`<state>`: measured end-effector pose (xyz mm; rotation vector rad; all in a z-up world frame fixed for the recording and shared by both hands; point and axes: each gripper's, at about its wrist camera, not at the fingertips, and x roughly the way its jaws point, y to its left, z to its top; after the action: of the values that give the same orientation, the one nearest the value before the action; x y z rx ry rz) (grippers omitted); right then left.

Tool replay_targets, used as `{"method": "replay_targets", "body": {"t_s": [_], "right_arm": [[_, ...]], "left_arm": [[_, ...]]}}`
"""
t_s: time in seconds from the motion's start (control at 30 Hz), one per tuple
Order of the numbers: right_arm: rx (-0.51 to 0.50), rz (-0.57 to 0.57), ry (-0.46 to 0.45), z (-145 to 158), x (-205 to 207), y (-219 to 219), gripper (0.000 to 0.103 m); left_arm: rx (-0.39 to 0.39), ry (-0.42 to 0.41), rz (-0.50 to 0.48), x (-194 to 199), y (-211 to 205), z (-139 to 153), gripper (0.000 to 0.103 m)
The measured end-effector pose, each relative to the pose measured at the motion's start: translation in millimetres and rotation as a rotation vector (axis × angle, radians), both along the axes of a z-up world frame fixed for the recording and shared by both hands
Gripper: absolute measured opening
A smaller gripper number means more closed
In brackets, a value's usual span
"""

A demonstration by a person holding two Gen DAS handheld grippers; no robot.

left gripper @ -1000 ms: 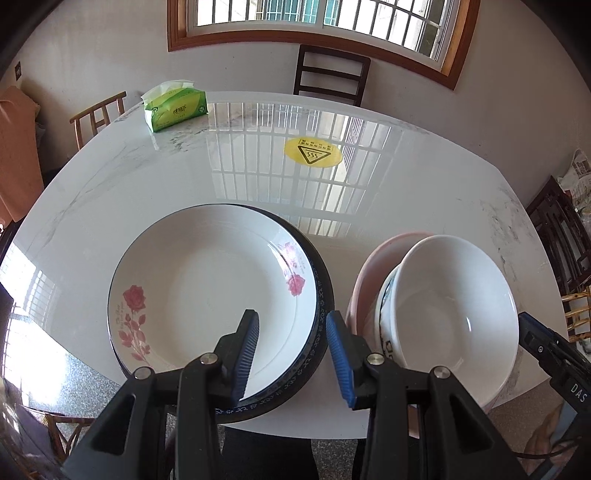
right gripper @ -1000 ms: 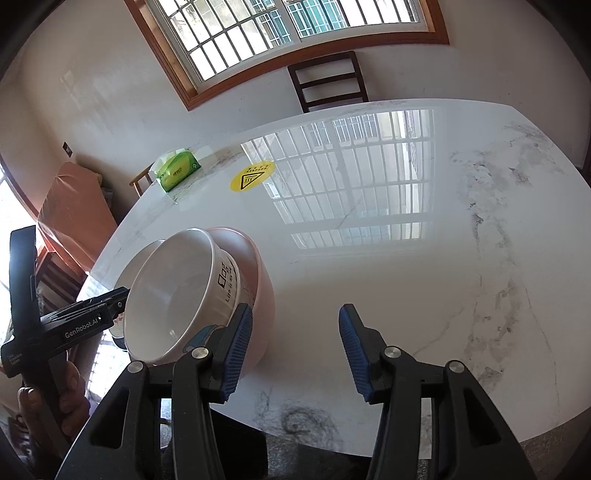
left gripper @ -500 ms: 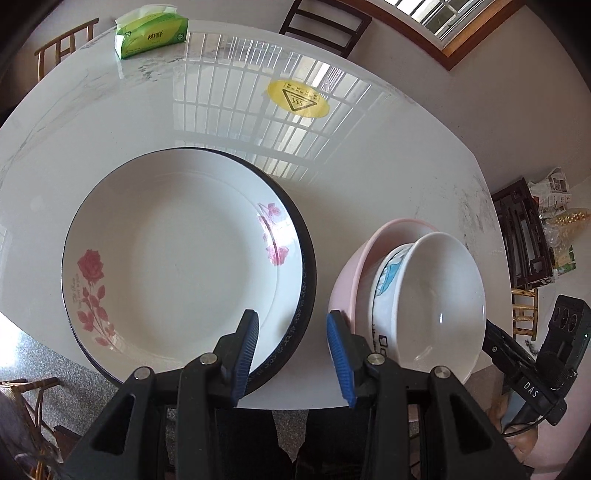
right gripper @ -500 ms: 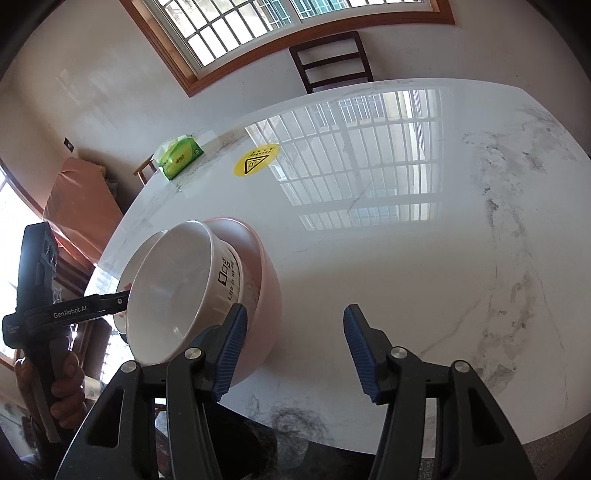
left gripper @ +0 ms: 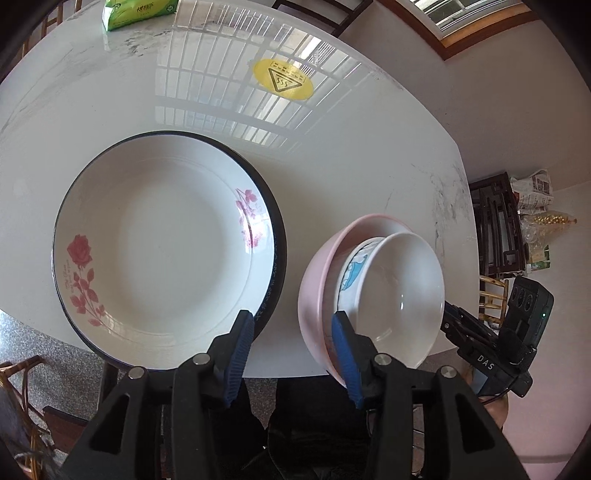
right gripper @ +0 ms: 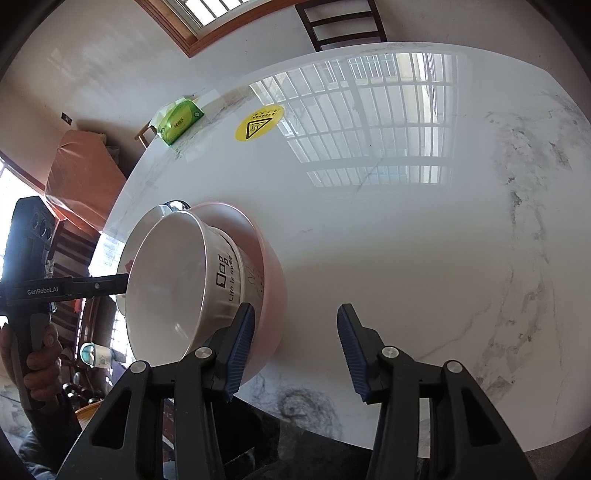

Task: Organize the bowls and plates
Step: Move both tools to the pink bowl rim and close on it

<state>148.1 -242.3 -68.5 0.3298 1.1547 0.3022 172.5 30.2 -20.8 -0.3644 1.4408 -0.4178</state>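
A white plate with red roses lies stacked on a dark-rimmed plate at the table's near left. To its right a white bowl sits nested in a printed bowl inside a pink bowl. The same stack shows in the right wrist view, white bowl in pink bowl. My left gripper is open and empty, raised above the gap between plates and bowls. My right gripper is open and empty, just right of the bowl stack.
The white marble table carries a green tissue pack and a yellow warning sticker at its far side. A dark chair stands behind the table. Dark shelving stands at the right.
My left gripper has risen and tilted down, so plates and bowls sit lower and nearer in its view. My right gripper has lifted and pulled back a little. Both stay open.
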Motion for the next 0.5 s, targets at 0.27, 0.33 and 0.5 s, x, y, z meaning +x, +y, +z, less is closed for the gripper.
{"method": "replay_targets", "body": {"t_s": [0.27, 0.33, 0.5], "right_arm": [[0.01, -0.003, 0.01, -1, -1, -2, 0.045], [0.0, 0.006, 0.011, 0, 0, 0, 0.045], [0.002, 0.015, 0.036, -1, 6, -2, 0.045]], "left_arm": [[0.061, 0.031, -0.016, -3, -15, -10, 0.046], [0.063, 0.023, 0.005, -5, -15, -8, 0.046], [0.135, -0.003, 0.028, -11, -21, -5, 0.052]]}}
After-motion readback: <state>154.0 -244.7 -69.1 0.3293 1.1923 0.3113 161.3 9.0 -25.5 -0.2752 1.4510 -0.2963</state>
